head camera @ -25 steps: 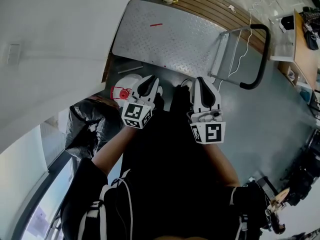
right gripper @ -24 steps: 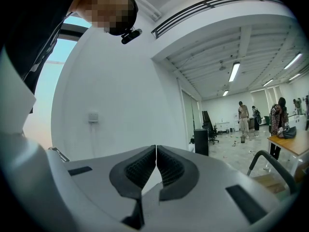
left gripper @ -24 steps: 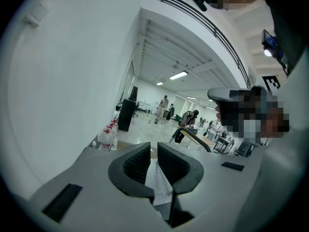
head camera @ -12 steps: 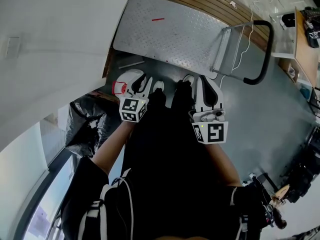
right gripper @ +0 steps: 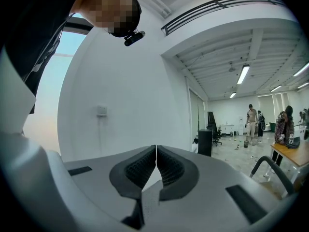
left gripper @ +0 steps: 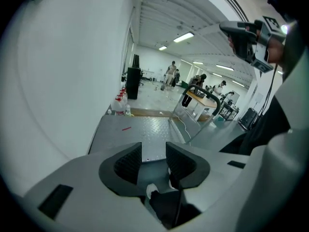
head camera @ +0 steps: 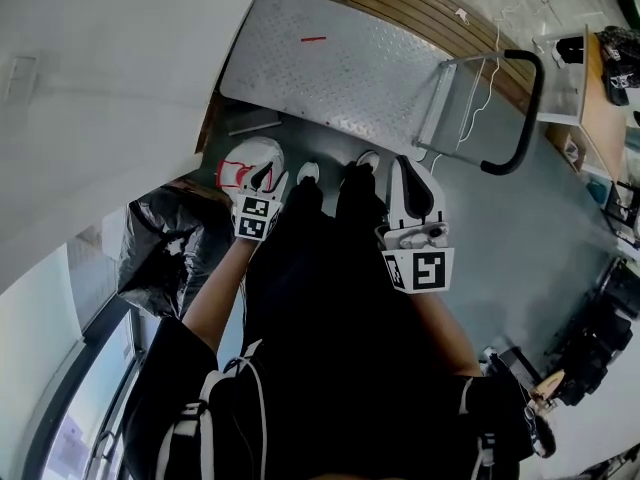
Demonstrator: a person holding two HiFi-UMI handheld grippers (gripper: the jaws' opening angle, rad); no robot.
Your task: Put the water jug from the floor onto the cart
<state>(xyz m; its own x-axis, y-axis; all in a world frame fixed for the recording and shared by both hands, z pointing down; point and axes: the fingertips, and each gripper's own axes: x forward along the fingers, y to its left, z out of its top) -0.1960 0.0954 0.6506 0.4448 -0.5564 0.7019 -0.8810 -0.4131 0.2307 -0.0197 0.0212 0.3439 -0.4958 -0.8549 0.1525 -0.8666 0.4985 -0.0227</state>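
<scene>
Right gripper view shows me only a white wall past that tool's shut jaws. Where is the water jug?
Observer: The water jug sits on the floor, beside the near edge of the cart, not on it.
Operator: Is the left tool gripping it?
Observer: No. The left tool hovers over it; its jaws have just been opening, with nothing between them.
Operator: Anything on the cart deck?
Observer: Only a small red mark shows there.
</scene>
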